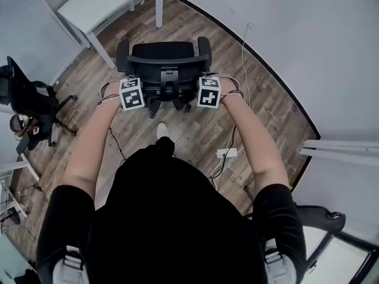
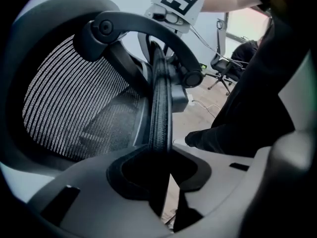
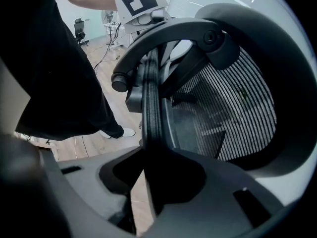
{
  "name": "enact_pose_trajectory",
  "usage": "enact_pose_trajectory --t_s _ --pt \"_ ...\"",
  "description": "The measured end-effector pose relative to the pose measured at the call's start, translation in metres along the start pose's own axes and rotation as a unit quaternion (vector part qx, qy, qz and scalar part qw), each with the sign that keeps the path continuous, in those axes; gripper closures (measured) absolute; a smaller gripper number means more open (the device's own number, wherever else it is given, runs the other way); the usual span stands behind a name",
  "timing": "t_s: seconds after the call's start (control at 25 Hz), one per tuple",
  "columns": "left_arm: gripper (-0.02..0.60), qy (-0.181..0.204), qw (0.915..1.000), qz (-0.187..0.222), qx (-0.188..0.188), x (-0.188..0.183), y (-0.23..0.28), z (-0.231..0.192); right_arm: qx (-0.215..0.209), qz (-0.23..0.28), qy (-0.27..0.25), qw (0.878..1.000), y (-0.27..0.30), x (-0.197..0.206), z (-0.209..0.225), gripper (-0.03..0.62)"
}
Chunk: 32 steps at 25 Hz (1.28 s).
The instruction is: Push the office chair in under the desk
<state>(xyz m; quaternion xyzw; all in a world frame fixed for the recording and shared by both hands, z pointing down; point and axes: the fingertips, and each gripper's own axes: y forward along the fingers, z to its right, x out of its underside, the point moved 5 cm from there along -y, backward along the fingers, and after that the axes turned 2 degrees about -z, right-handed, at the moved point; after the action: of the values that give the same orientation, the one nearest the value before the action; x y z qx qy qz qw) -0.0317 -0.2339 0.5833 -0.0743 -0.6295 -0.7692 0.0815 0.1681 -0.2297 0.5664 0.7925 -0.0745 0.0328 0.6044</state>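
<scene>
The black mesh office chair (image 1: 163, 61) stands on the wood floor with its back toward me, facing the white desk (image 1: 106, 2) at the far left. My left gripper (image 1: 132, 81) is at the left side of the backrest and my right gripper (image 1: 207, 79) at the right side. In the left gripper view the backrest's padded rim (image 2: 159, 108) runs down into the left gripper (image 2: 158, 167), which is shut on it. The right gripper view shows the same rim (image 3: 151, 103) caught in the right gripper (image 3: 153, 175).
A second black chair (image 1: 29, 102) stands at the left by the window. A power strip (image 1: 227, 153) and cables lie on the floor to my right. A curved wall closes the right side, with white furniture (image 1: 337, 149) and another chair (image 1: 323, 220) there.
</scene>
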Motion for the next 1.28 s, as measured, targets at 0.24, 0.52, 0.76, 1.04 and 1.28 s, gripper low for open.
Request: enact_pose_trajectory --t_s 0.24,0.52,0.76,1.04,1.28 --pt "0.488 -0.024 0.9996 0.000 0.015 -0.023 0.010 -0.029 -0.013 -0.003 -0.012 1.000 0.007 0.027 0.037 0.479" --pt "0.488 -0.047 0.9983 0.008 0.035 -0.048 0.021 -0.062 -0.023 0.001 -0.027 0.999 0.014 0.057 0.077 0.476" --pt "0.488 -0.070 0.9967 0.006 0.041 -0.073 0.030 -0.089 -0.028 -0.002 -0.045 0.999 0.018 0.088 0.112 0.470" --pt "0.488 -0.110 0.9934 0.000 0.034 -0.106 0.046 -0.117 -0.040 0.024 -0.087 0.995 0.031 0.125 0.154 0.470" --pt "0.487 -0.167 0.9856 -0.014 0.027 -0.140 0.062 -0.145 -0.047 0.050 -0.136 0.988 0.041 0.162 0.199 0.470"
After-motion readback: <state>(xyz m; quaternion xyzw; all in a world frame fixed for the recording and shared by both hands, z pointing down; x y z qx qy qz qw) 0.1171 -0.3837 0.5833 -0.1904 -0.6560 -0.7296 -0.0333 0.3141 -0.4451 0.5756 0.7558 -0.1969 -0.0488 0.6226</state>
